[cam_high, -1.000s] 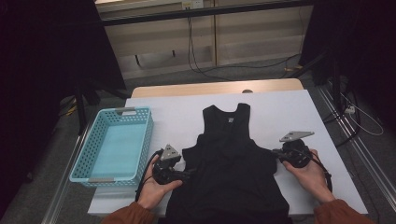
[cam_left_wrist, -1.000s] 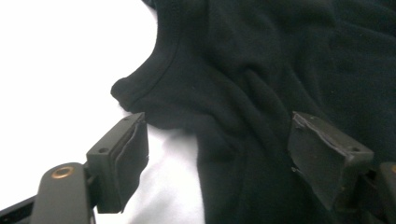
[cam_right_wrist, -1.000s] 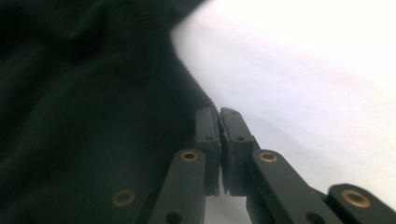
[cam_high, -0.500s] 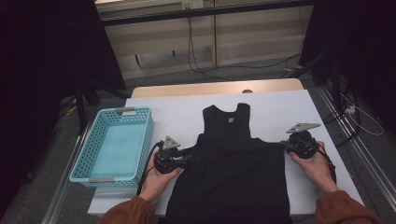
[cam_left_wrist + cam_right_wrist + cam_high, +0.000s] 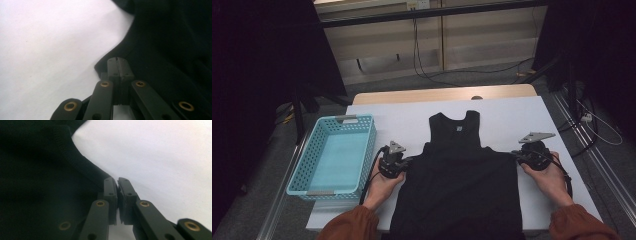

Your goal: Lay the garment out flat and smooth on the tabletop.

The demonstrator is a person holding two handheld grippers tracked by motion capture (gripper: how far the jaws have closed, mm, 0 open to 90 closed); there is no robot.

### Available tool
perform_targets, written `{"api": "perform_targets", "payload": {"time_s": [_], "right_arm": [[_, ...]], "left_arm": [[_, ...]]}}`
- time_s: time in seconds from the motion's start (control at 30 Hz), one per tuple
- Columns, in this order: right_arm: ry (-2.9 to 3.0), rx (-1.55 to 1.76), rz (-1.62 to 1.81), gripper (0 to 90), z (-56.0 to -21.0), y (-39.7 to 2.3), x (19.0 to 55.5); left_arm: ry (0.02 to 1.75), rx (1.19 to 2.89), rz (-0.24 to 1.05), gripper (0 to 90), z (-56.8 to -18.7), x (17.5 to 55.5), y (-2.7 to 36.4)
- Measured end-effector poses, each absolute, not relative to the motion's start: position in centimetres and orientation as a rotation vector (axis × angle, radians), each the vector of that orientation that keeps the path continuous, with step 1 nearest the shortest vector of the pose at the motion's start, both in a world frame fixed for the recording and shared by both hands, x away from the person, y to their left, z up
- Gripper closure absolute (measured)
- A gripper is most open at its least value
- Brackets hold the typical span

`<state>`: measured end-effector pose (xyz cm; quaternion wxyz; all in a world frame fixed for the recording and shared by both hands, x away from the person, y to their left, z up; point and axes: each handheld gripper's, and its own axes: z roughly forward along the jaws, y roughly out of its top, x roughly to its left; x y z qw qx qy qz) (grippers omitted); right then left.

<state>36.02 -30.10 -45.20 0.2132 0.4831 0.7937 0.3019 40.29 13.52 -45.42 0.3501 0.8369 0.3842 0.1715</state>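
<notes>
A black sleeveless fabric vest (image 5: 462, 185) is lying flat on the white surface (image 5: 512, 120). Its side edges are being pinched by the closed left hand-held gripper (image 5: 404, 164), whose jaws have just been closing, and the closed right hand-held gripper (image 5: 515, 156). A light-blue plastic lattice basket (image 5: 307, 160) is sitting just beside the left one.

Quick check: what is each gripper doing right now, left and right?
Left gripper: just closed, shut on the black tank top edge.
Right gripper: shut on the tank top's other edge.
</notes>
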Motion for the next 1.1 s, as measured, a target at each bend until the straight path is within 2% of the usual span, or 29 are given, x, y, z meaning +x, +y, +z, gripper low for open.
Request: {"api": "perform_targets", "payload": {"time_s": [0.17, 0.3, 0.33, 0.37, 0.4, 0.5, 0.7, 0.83, 0.93, 1.1], "right_arm": [[2.197, 1.350, 0.849, 84.9, -45.2, -30.1, 36.1], [2.192, 1.364, 0.857, 74.8, -45.2, -30.2, 35.9], [2.192, 1.368, 0.861, 70.3, -45.2, -30.2, 35.7], [2.194, 1.356, 0.869, 66.5, -45.2, -30.2, 35.5], [2.197, 1.353, 0.868, 64.0, -45.0, -30.1, 35.2], [2.196, 1.318, 0.894, 58.9, -44.6, -29.8, 33.8], [2.334, 1.163, 0.996, 63.3, -43.9, -27.8, 29.8], [2.455, 1.041, 1.040, 64.0, -43.8, -26.1, 26.9], [2.539, 0.980, 1.036, 60.6, -44.0, -25.4, 25.7], [2.623, 0.893, 0.930, 50.2, -44.8, -24.4, 25.4]], "left_arm": [[1.060, 2.135, 0.454, 90.0, -45.5, 41.4, 14.1], [1.101, 2.111, 0.438, 89.8, -45.4, 41.4, 14.6], [1.102, 2.107, 0.451, 86.4, -45.2, 41.2, 14.6], [1.104, 2.102, 0.453, 77.6, -45.1, 41.1, 14.7], [1.093, 2.096, 0.440, 72.4, -44.9, 40.9, 14.7], [1.038, 2.086, 0.417, 66.7, -44.3, 39.8, 14.9], [0.893, 2.144, 0.321, 61.4, -43.5, 36.4, 14.8], [0.806, 2.227, 0.277, 53.1, -44.0, 34.0, 14.7], [0.767, 2.280, 0.264, 46.4, -44.6, 33.0, 15.1], [0.777, 2.311, 0.301, 41.5, -45.0, 32.4, 15.3]]}}
